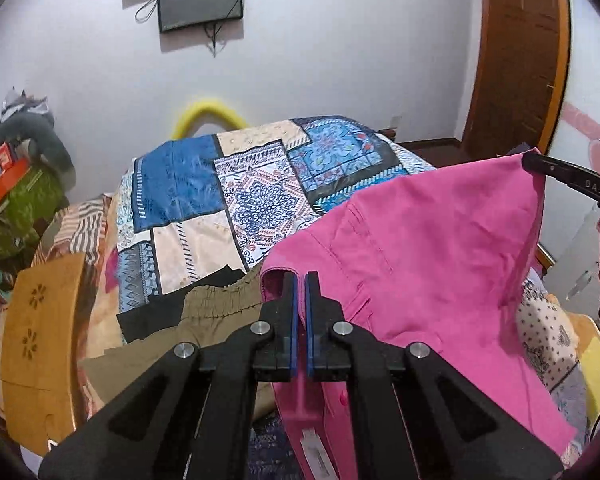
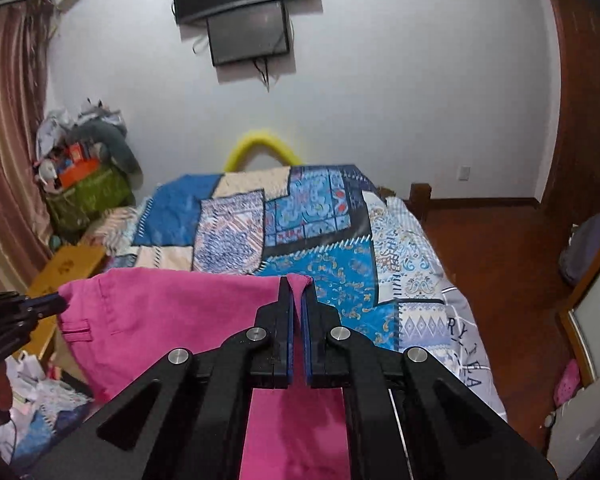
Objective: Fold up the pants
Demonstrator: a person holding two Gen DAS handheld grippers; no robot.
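Observation:
Pink pants [image 1: 428, 248] hang in the air above the bed, stretched by their waistband between both grippers. My left gripper [image 1: 299, 280] is shut on one waist corner; its blue pads pinch the pink cloth. In the right wrist view my right gripper [image 2: 296, 282] is shut on the other waist corner of the pink pants [image 2: 172, 312]. The right gripper [image 1: 530, 160] shows at the right edge of the left wrist view, and the left gripper [image 2: 58, 304] at the left edge of the right one. The legs drop below both cameras.
Khaki pants [image 1: 220, 300] with an elastic waist and a black garment [image 1: 148, 312] lie on the patchwork bedspread [image 1: 228, 184]. A wooden footboard piece [image 1: 40, 332] stands at the left, a cluttered green bag [image 2: 88, 196] by the wall, wood floor [image 2: 500, 260] to the right.

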